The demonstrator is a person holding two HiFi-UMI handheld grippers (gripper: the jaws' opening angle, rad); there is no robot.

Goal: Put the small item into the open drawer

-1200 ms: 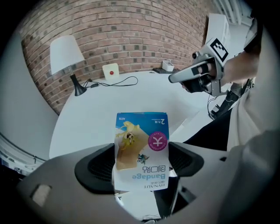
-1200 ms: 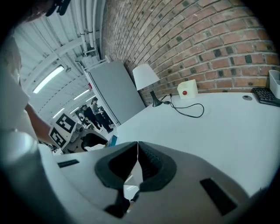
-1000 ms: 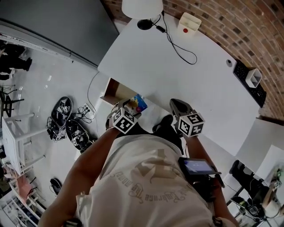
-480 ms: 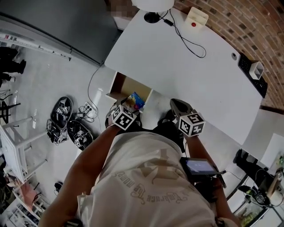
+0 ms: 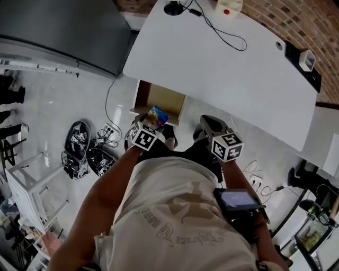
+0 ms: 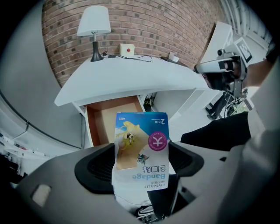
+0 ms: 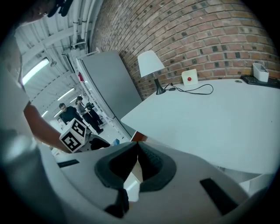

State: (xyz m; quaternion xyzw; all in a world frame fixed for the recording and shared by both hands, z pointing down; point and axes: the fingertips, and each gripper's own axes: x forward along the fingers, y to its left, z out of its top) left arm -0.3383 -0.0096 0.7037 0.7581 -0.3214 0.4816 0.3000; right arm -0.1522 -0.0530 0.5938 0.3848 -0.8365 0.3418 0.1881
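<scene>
A small blue and white bandage packet (image 6: 141, 153) stands upright between the jaws of my left gripper (image 6: 141, 164), which is shut on it. In the head view the bandage packet (image 5: 157, 116) hangs just in front of the open wooden drawer (image 5: 164, 99) under the white desk (image 5: 222, 69). The open drawer (image 6: 114, 118) shows empty beyond the packet, a short way off. My right gripper (image 7: 138, 151) is shut with nothing in it, and the right gripper (image 5: 211, 125) is held beside the left, right of the drawer.
On the desk stand a lamp (image 6: 93, 30), a white box with a red button (image 5: 226, 8) and a black cable (image 5: 222, 33). A grey cabinet (image 5: 63, 32) stands left of the desk. Bags and cables (image 5: 87, 151) lie on the floor to the left. People (image 7: 76, 111) stand far off.
I have stepped back a little, so more of the drawer shows from under the desk. The left gripper still holds the packet just in front of it. The right gripper stays shut.
</scene>
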